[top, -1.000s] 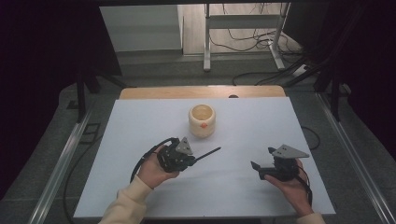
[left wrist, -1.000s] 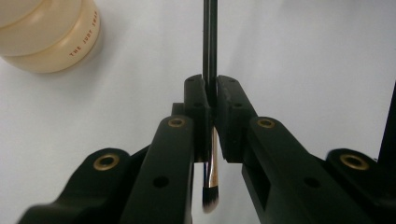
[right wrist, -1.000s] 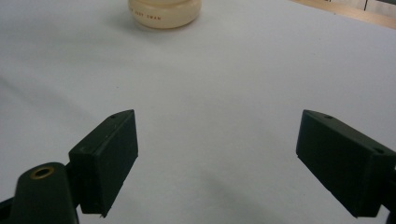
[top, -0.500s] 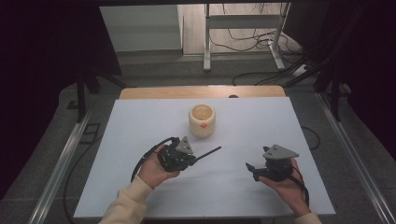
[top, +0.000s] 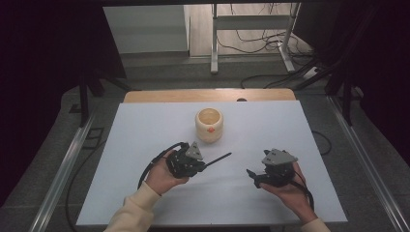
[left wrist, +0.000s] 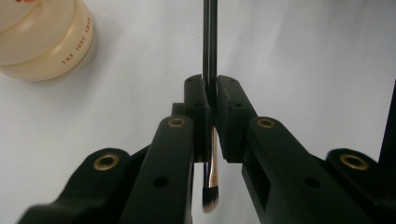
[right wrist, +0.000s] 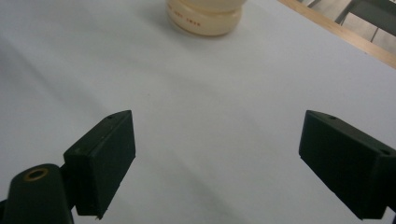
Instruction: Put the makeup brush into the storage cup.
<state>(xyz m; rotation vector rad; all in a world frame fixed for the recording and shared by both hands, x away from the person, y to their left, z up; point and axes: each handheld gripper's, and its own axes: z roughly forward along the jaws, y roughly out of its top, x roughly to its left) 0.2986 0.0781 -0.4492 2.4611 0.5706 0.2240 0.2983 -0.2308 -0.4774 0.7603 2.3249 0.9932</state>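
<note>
A cream ceramic cup (top: 209,124) with a small orange mark stands mid-table. In the left gripper view the cup (left wrist: 42,37) sits at top left. My left gripper (top: 204,166) lies low over the table, shut (left wrist: 211,88) on a thin black make-up brush (left wrist: 210,32). The brush handle (top: 220,159) sticks out toward the right, and the bristles point back between the jaws. My right gripper (top: 255,176) hovers at the right, jaws pointing left and wide open (right wrist: 224,163) with nothing between them. The cup (right wrist: 205,16) stands far ahead of it.
The white table top (top: 145,130) ends in a wooden strip (top: 208,95) at the back. Metal rails (top: 72,159) run along both sides. Cables and a stand's legs (top: 251,43) lie on the floor beyond the table.
My right gripper has drifted a little to the left and toward the person. The left gripper and brush have stayed put.
</note>
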